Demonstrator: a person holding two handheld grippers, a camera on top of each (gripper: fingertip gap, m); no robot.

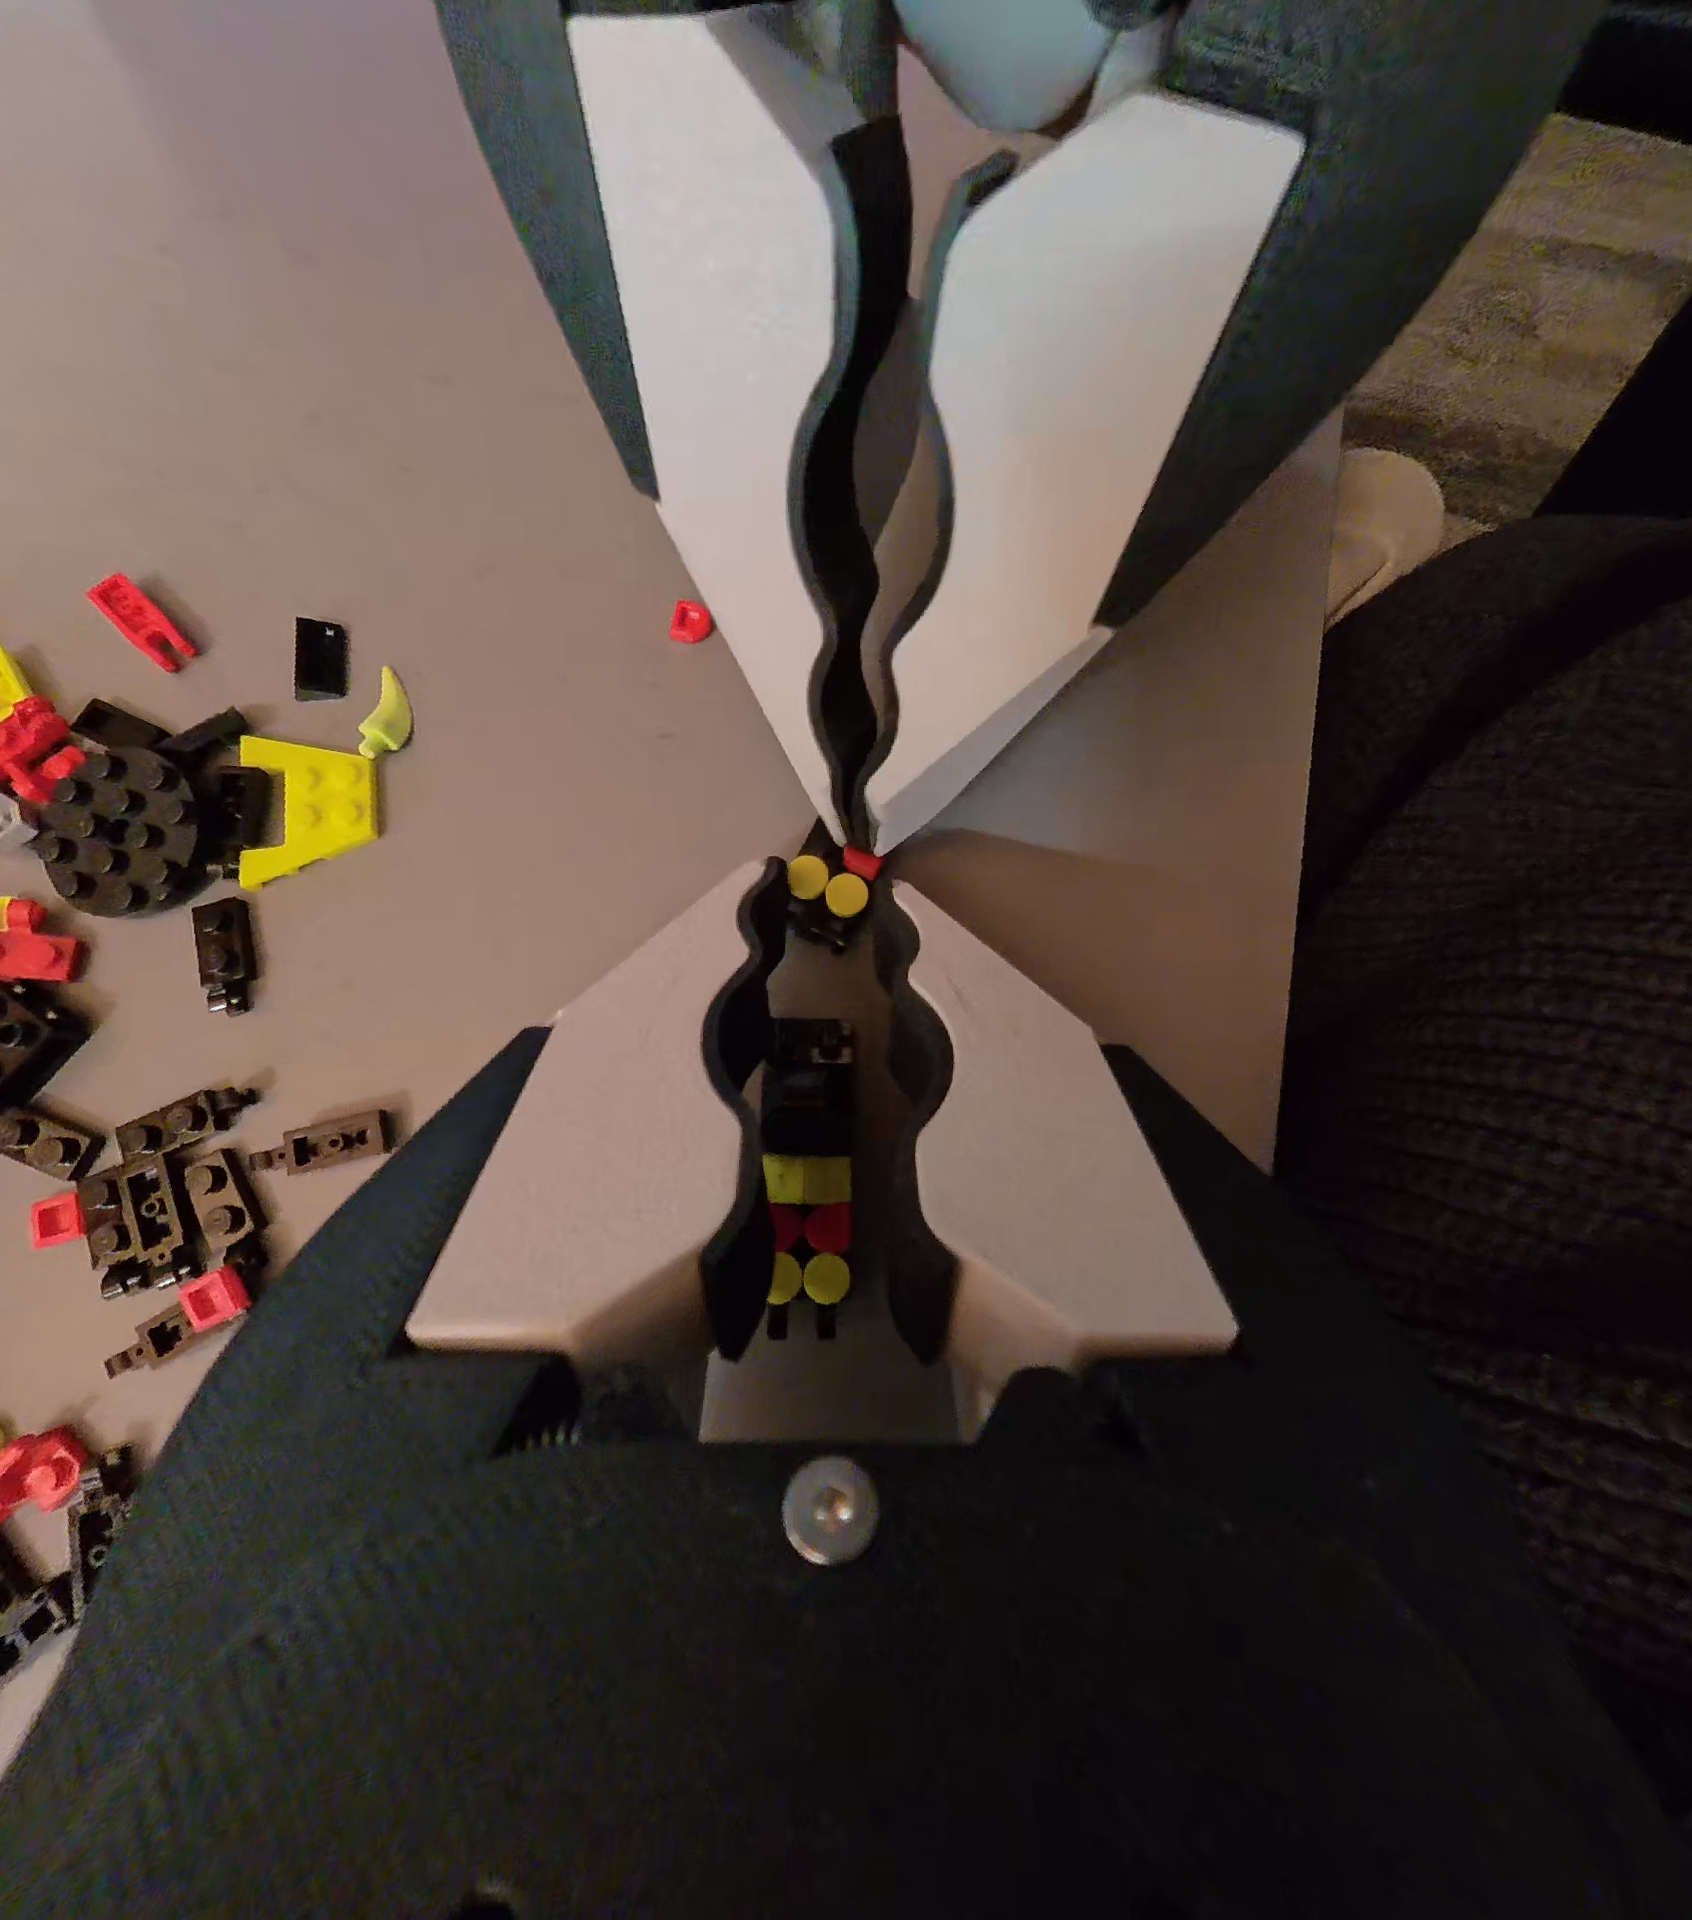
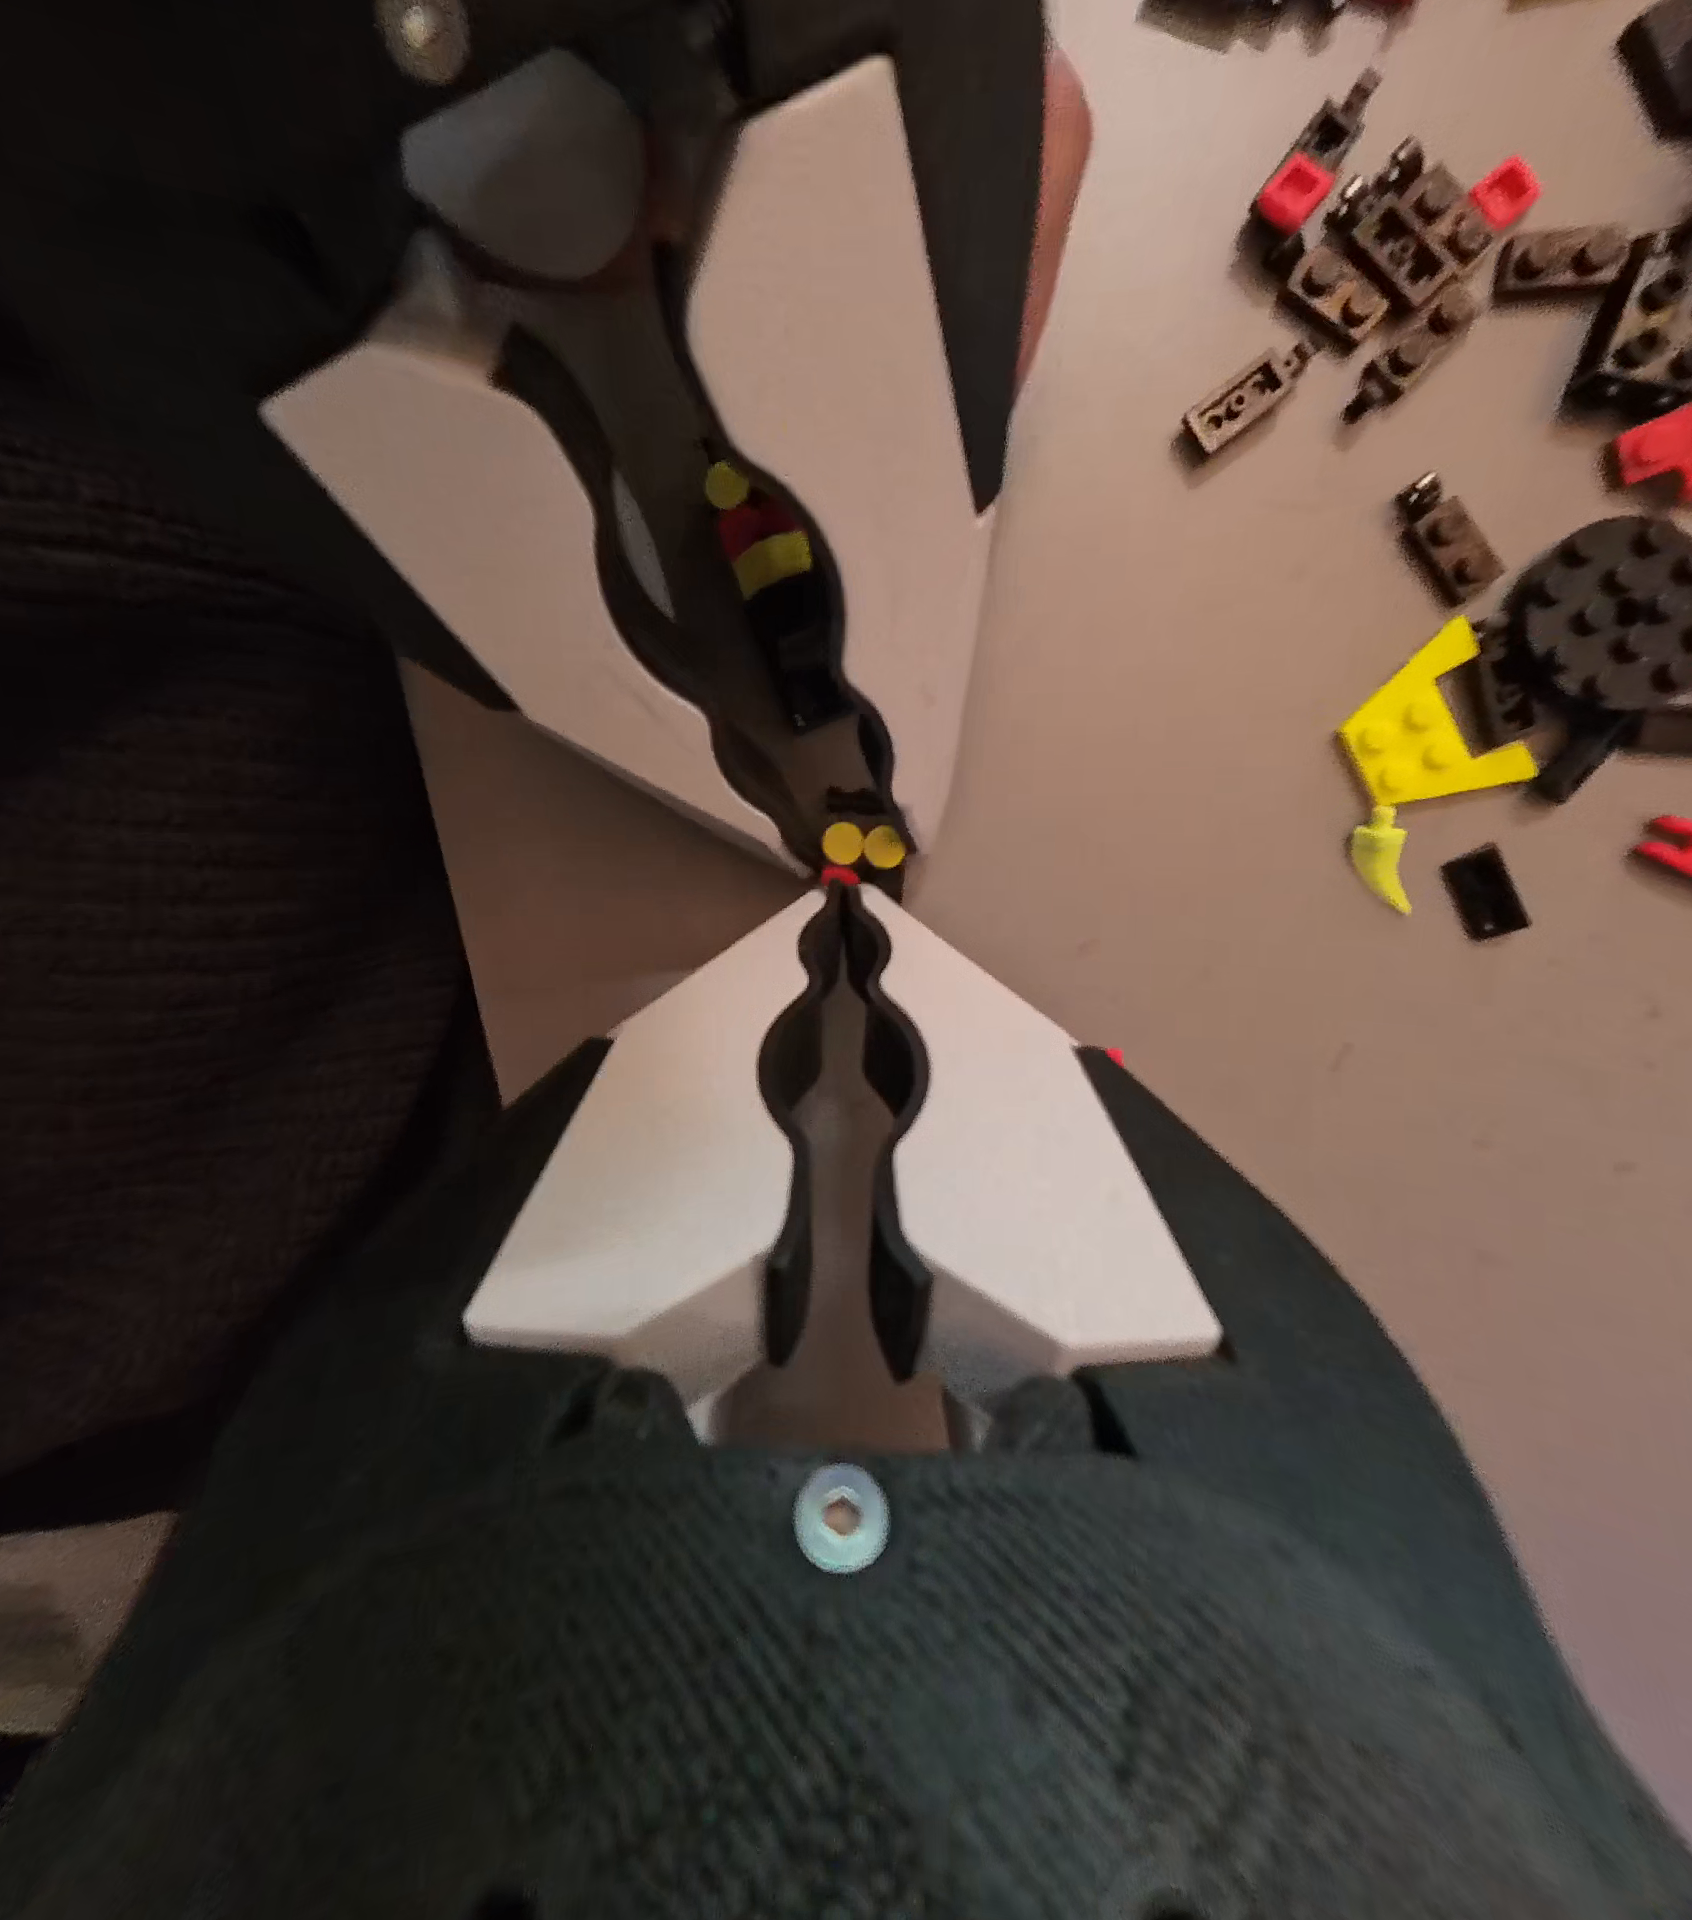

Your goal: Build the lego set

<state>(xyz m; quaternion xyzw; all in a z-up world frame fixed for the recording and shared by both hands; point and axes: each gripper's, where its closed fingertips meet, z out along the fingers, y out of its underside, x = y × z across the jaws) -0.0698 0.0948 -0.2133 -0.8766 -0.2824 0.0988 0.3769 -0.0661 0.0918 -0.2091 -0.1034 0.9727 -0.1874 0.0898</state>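
At the far left of the left wrist view, the loose lego pieces (image 1: 42, 935) are lying scattered on the pale table (image 1: 354, 312): a black round plate (image 1: 120, 831) is sitting just beside a yellow wedge plate (image 1: 312, 805), with a lime claw piece (image 1: 387, 712), a small black tile (image 1: 320, 657) and a red clip piece (image 1: 141, 621) lying apart above them. Moving right, the left gripper (image 1: 826, 914) is clenching a slim black assembly (image 1: 811, 1153) lengthwise between its wavy pads, the piece showing yellow and red round studs along its length and two yellow studs at its tip. Directly opposite, the right gripper (image 1: 860, 847) is coming in from above, its pads pinching a tiny red piece (image 1: 858, 860) that is touching the tip of the assembly beside the yellow studs. Further right, a dark knitted sleeve (image 1: 1548, 1039) is filling the edge. In the right wrist view the same meeting is showing from the other side: the right gripper (image 2: 839, 894) is gripping the tiny red piece (image 2: 838, 878) against the assembly (image 2: 780, 613) held by the left gripper (image 2: 857, 831), while the yellow wedge plate (image 2: 1424, 743) and black round plate (image 2: 1621, 613) are lying well apart at the right.
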